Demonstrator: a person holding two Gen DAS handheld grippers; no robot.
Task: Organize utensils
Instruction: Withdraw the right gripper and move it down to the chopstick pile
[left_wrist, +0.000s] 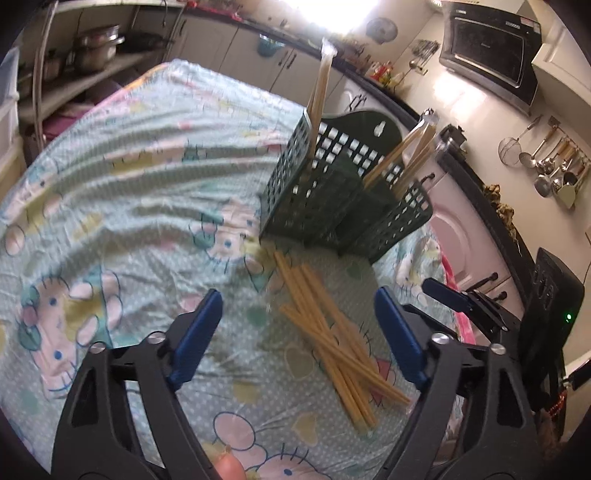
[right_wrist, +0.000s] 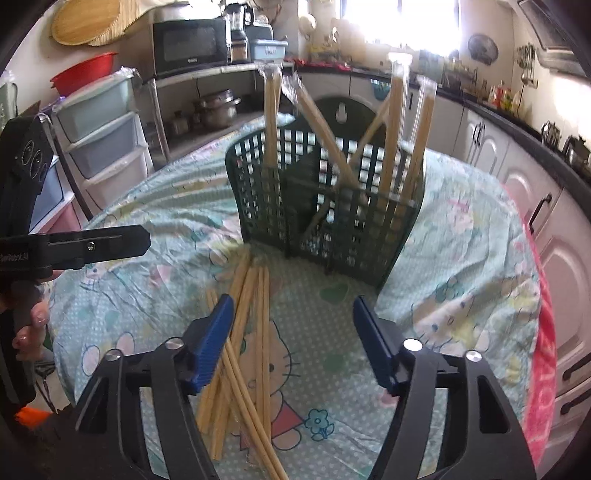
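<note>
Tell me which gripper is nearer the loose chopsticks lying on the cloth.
Right, by a small margin. The right gripper is open with its left finger directly over the chopsticks. The left gripper, also open, frames the pile between its fingers from slightly farther back.

Dark green basket (right_wrist: 325, 221), tan chopsticks (right_wrist: 258, 332), mint cloth (left_wrist: 147, 166) — pastel cartoon-cat print
</note>
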